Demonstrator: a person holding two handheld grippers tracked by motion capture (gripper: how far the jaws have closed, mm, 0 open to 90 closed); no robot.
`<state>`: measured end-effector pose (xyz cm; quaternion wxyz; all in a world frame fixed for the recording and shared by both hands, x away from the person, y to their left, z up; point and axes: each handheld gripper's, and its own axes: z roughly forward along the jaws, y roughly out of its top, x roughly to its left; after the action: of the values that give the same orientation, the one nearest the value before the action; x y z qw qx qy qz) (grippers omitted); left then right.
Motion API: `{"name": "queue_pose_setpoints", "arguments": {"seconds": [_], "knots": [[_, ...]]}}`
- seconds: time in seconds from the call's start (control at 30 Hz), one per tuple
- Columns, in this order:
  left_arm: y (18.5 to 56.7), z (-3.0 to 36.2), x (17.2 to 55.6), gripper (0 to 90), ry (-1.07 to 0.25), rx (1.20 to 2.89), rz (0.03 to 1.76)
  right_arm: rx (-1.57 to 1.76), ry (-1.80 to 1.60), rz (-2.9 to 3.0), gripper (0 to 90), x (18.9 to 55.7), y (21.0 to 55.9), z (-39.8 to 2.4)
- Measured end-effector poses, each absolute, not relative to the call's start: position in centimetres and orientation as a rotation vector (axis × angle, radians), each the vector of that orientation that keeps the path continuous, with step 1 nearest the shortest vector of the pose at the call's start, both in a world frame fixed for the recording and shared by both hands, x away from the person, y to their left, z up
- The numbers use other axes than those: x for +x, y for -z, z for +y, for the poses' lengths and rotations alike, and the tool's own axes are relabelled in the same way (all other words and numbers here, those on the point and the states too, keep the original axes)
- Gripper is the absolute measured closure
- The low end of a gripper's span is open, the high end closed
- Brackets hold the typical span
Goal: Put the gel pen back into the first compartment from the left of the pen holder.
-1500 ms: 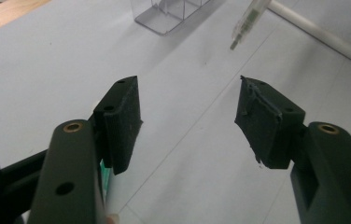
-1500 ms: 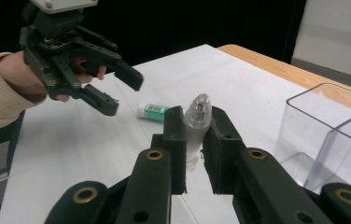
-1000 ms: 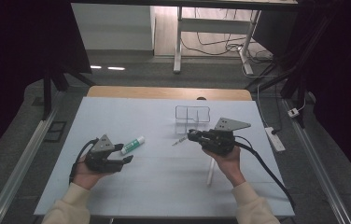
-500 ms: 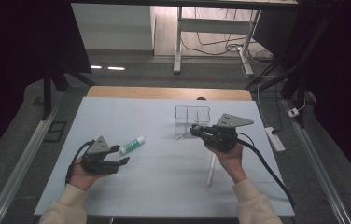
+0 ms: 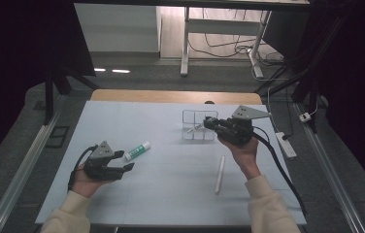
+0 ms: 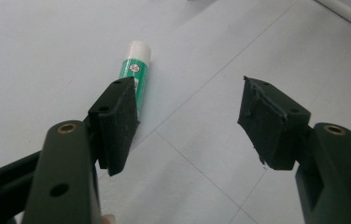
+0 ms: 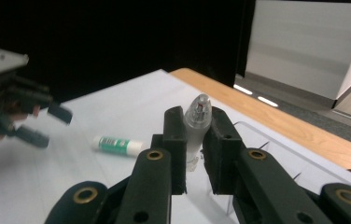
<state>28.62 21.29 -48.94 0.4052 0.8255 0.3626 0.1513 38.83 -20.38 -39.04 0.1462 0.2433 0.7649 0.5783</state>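
High view shows us at the pale grey surface (image 5: 171, 194) with a gripper in each hand. Our right gripper (image 5: 208, 123) holds a small translucent grey pen-like object with a rounded clear tip (image 7: 197, 126); in the right gripper view its fingers (image 7: 176, 140) are clamped on that object from both sides, with the tip poking up above them. It hovers just beside the clear plastic compartment organiser (image 5: 192, 133), at its right edge. Our left gripper (image 5: 124, 161) rests low near the surface's left front, its fingers (image 6: 117, 121) spread wide with nothing between them. A green-and-white glue stick with a white cap (image 5: 137, 150) lies on the surface just beyond it, untouched. A white cylindrical stick (image 5: 219, 174) lies near our right forearm.
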Motion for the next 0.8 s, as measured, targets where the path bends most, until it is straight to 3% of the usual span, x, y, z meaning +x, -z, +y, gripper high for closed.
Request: {"name": "queue_pose_setpoints", "arguments": {"seconds": [0.8], "knots": [[49.1,21.5,28.8,33.0,-0.37,2.082,0.931,0.817,-1.554,2.212,78.8,44.1,37.8,-18.7]]}}
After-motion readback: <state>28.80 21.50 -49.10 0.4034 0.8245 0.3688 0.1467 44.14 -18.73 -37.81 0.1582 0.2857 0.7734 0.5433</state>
